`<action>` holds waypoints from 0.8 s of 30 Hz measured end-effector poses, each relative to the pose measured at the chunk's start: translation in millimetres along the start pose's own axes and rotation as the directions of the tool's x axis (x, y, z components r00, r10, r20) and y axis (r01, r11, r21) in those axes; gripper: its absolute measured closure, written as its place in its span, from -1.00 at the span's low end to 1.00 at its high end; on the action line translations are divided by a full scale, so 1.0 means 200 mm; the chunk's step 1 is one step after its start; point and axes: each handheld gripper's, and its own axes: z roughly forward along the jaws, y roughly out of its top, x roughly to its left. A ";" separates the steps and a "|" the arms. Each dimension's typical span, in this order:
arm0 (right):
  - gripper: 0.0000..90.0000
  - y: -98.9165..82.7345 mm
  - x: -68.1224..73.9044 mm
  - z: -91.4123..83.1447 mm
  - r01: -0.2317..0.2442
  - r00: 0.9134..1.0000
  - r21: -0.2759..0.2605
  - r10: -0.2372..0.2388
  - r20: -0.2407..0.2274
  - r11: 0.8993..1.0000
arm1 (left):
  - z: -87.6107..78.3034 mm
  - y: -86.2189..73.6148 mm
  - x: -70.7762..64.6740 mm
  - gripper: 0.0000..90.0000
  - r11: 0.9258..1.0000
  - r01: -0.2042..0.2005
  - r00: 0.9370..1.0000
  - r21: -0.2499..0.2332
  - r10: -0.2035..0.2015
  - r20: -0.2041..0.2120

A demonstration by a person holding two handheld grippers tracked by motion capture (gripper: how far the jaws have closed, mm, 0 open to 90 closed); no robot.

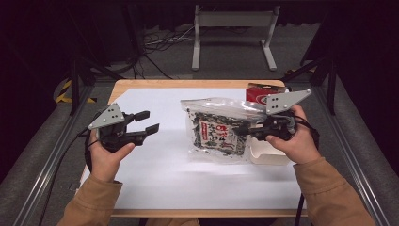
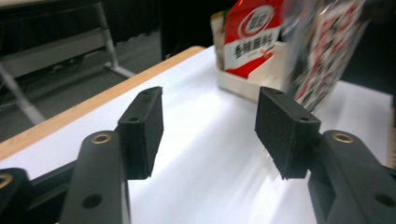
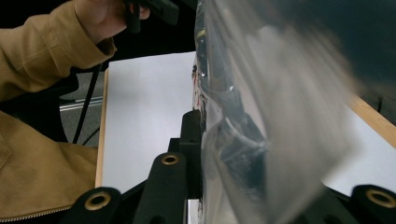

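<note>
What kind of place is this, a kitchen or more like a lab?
Probably a lab or recording bench, not a kitchen: a white-topped wooden table inside a metal rail frame, loose cables on grey carpet, dark surroundings, and a person's handheld black two-jaw grippers.

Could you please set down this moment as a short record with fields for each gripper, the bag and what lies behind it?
left gripper: open, nothing between its jaws, above the white table surface
right gripper: shut on the clear bag
clear bag: holds a dark printed packet, lifted at its right edge
white tray: behind the bag, with a red packet in it
</note>
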 end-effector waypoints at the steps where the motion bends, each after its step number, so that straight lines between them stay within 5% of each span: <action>1: 0.68 0.00 0.00 -0.01 0.000 1.000 -0.001 0.000 0.005 1.000 | 0.00 -0.02 0.01 -0.06 1.000 0.005 1.000 0.015 -0.005 -0.003; 13: 0.68 0.01 0.00 -0.12 -0.014 0.999 -0.010 0.014 0.050 1.000 | 0.03 -0.19 0.04 -0.17 0.995 0.030 0.999 0.092 -0.027 -0.036; 24: 0.68 0.04 0.00 -0.24 -0.032 0.996 -0.025 0.034 0.080 0.999 | 0.02 -0.31 0.08 -0.21 0.992 0.060 0.997 0.109 -0.053 -0.061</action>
